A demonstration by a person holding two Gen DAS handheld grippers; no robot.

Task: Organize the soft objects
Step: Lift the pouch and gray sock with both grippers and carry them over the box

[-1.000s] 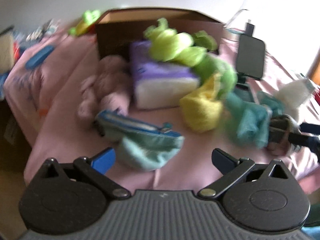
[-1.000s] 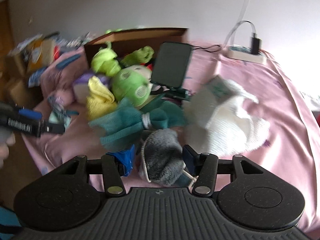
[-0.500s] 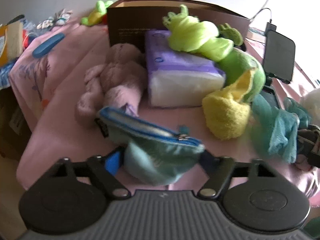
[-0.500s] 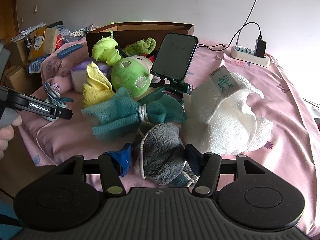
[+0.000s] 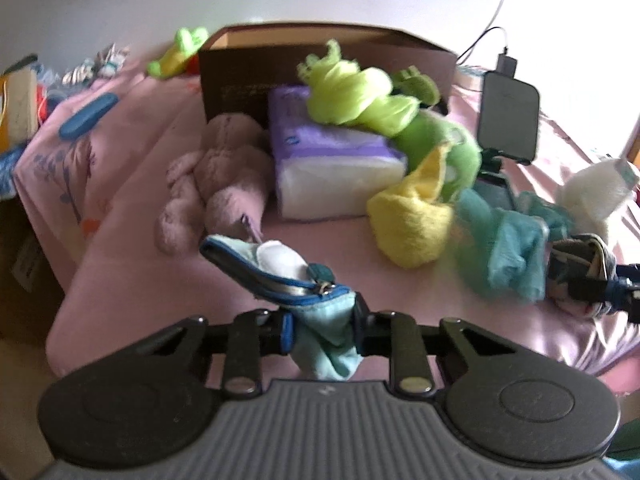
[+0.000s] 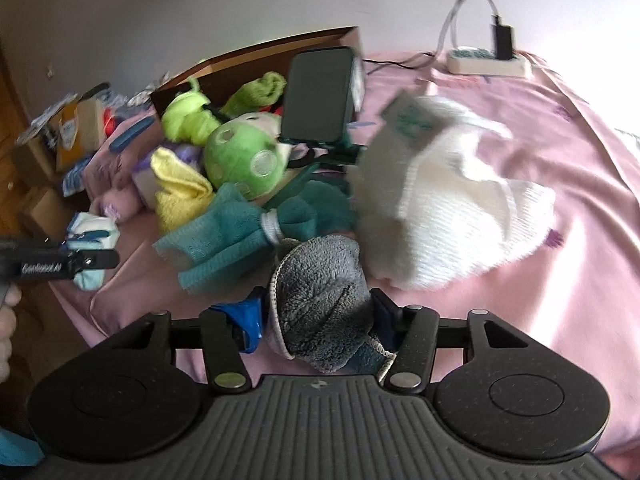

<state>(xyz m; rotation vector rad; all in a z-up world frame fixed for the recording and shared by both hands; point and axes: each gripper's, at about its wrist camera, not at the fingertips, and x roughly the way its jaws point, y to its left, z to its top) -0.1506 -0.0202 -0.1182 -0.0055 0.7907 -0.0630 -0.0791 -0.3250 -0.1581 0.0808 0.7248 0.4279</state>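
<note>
Both hands are busy over the pink bedspread [image 6: 560, 160]. The left tongs [image 5: 322, 326] are clenched on a pale mint fabric pouch with a blue zip edge [image 5: 288, 280], which appears to be lifted just clear of the bed at its near edge. The right tongs [image 6: 316, 326] are clamped on a grey fleecy cloth with a white stitched rim [image 6: 320, 300], down at the front of the heap.

As for progress, I would say little is sorted. The brown cardboard box [image 5: 320, 56] stands open at the back of the bed, and most of the soft things lie outside it: a dusty-pink plush toy [image 5: 220, 176], a folded yellow towel [image 5: 412, 220], a teal mesh bath puff [image 6: 240, 236], a round green plush toy [image 6: 244, 160], a lime mesh puff [image 5: 356, 96] draped over a purple-and-white tissue pack [image 5: 336, 168], and a big white knitted cloth [image 6: 460, 208]. A green cloth [image 6: 256, 92] may already be in the box, though the blur makes that uncertain.

A dark phone on a stand [image 6: 320, 92] sits amid the pile.
</note>
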